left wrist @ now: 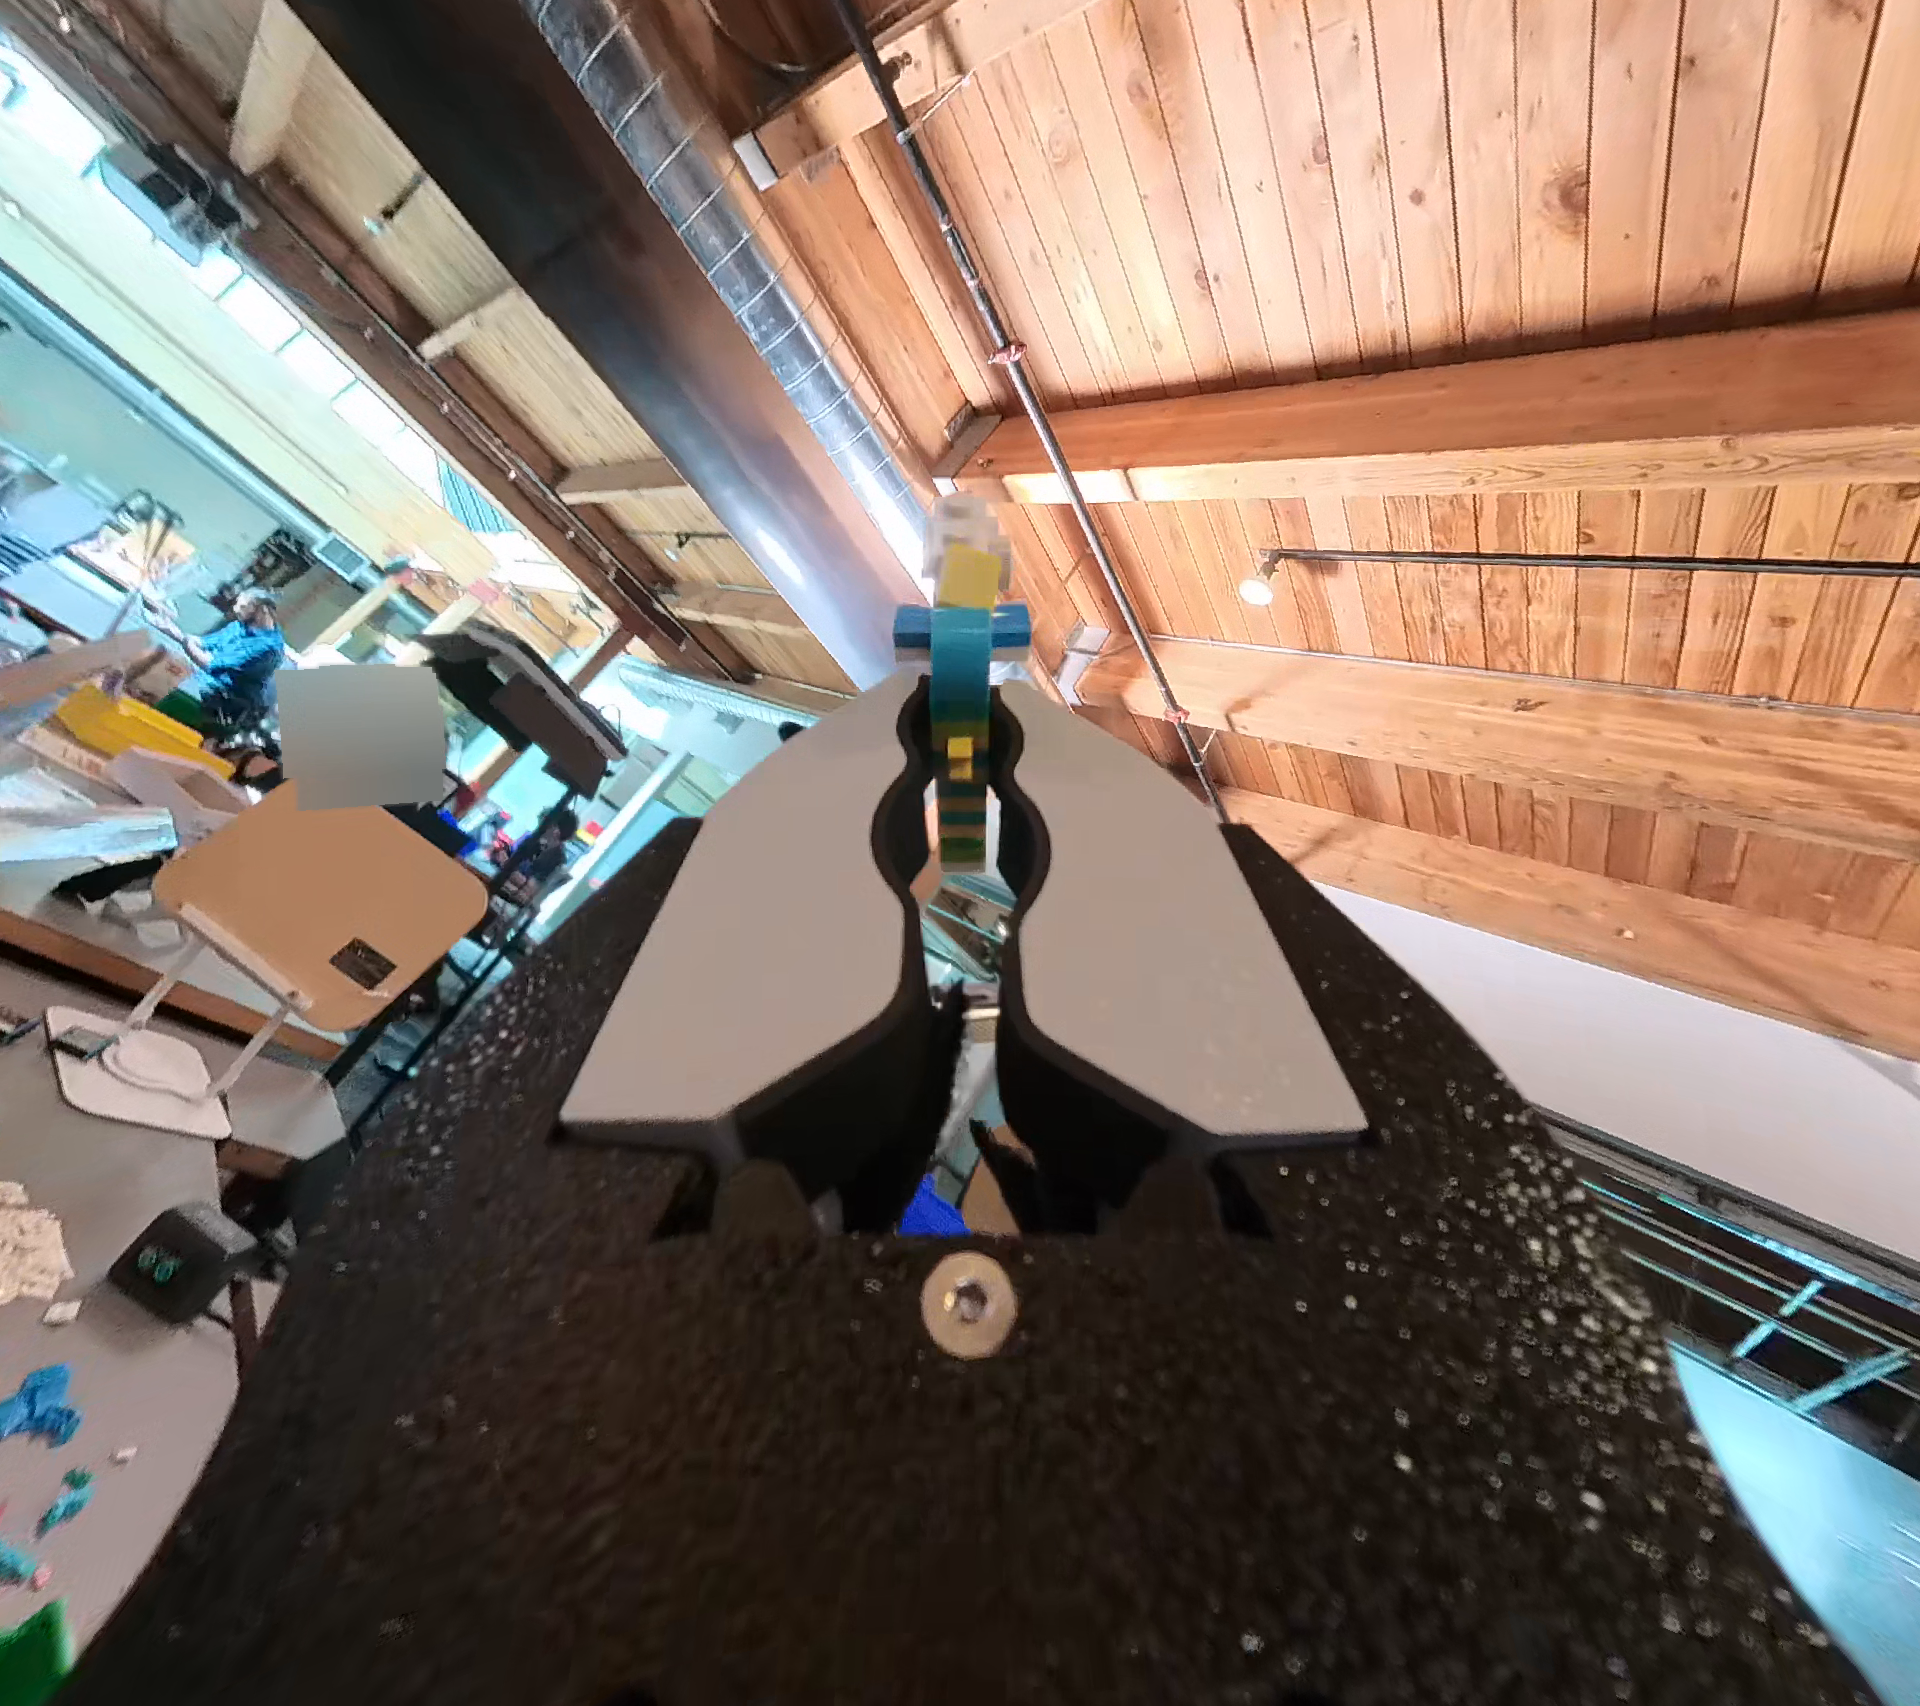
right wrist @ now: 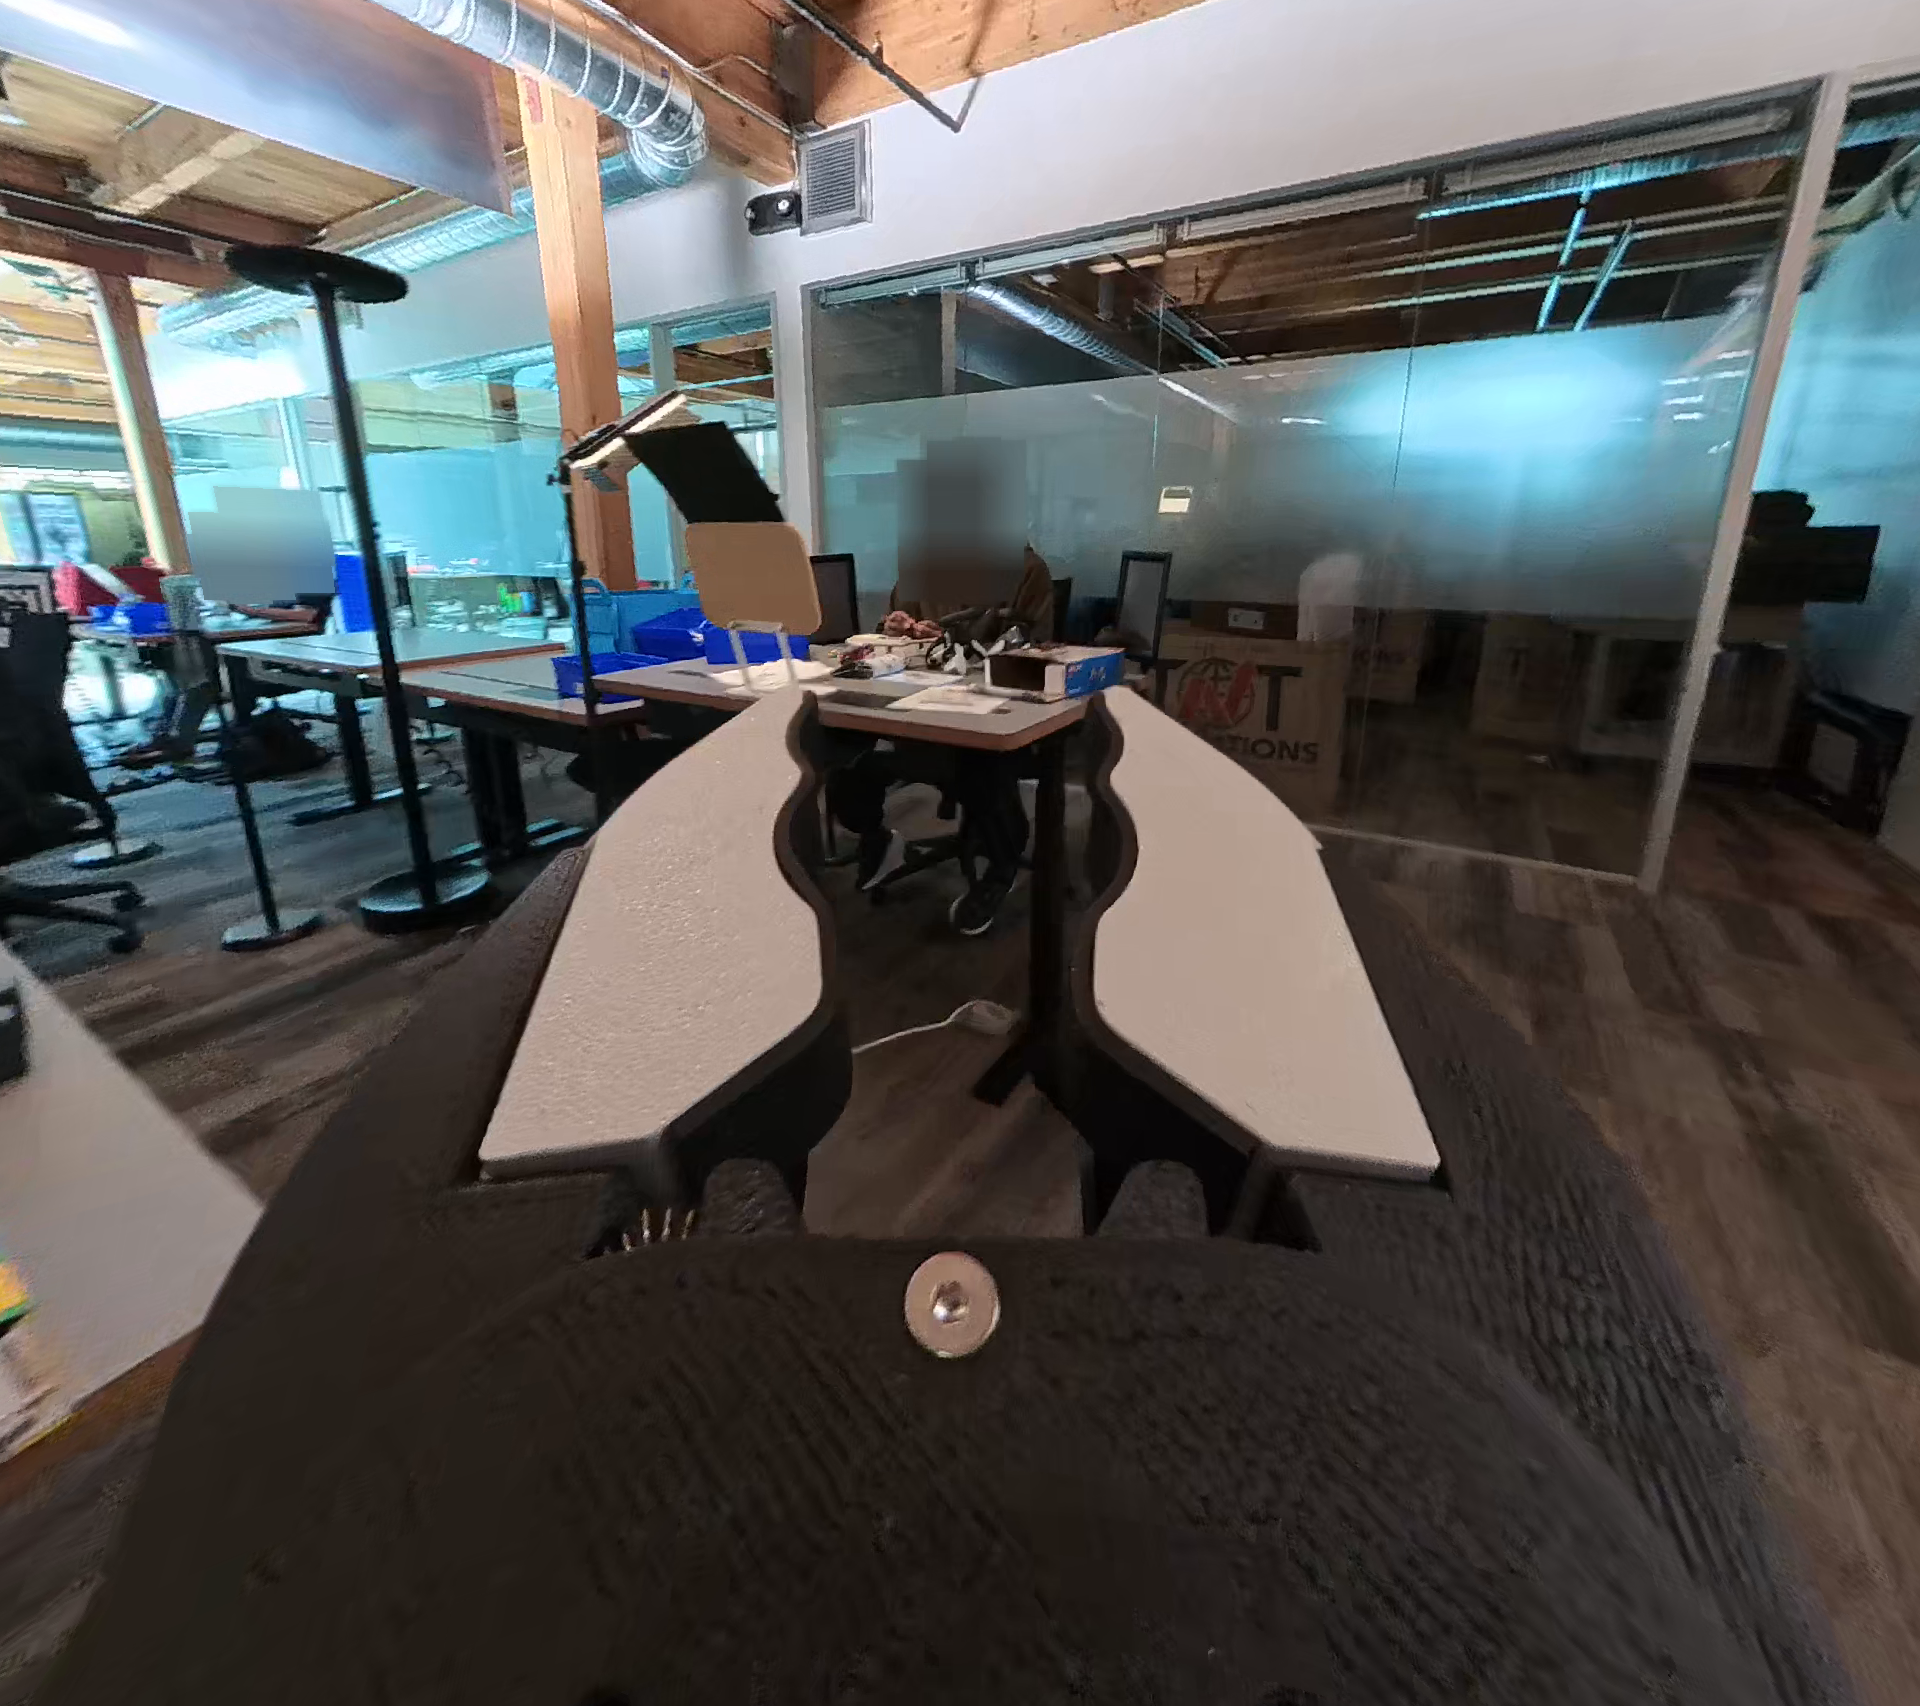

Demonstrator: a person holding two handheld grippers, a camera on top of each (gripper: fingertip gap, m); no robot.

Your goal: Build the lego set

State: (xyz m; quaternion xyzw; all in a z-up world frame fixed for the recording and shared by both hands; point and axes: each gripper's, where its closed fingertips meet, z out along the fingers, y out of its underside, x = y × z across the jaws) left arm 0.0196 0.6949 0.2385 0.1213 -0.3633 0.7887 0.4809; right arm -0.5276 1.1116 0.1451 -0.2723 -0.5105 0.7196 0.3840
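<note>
Your left gripper (left wrist: pixel 961 726) is clamped narrow on a small lego assembly (left wrist: pixel 961 669), a stack of teal, green, yellow and blue pieces with a clear piece at its tip. Its long axis runs straight out along the fingers (left wrist: pixel 790 908), and the whole thing is tipped up toward the wooden ceiling (left wrist: pixel 1455 202). Your right gripper (right wrist: pixel 951 726) holds nothing, its fingers spread wide, aimed level across the room at a far bench (right wrist: pixel 935 711). Loose teal pieces (left wrist: pixel 42 1417) lie low at the left on your own bench (left wrist: pixel 135 1407). Neither view shows the other gripper, so I judge you must swing both inward before any piece can go on.
</note>
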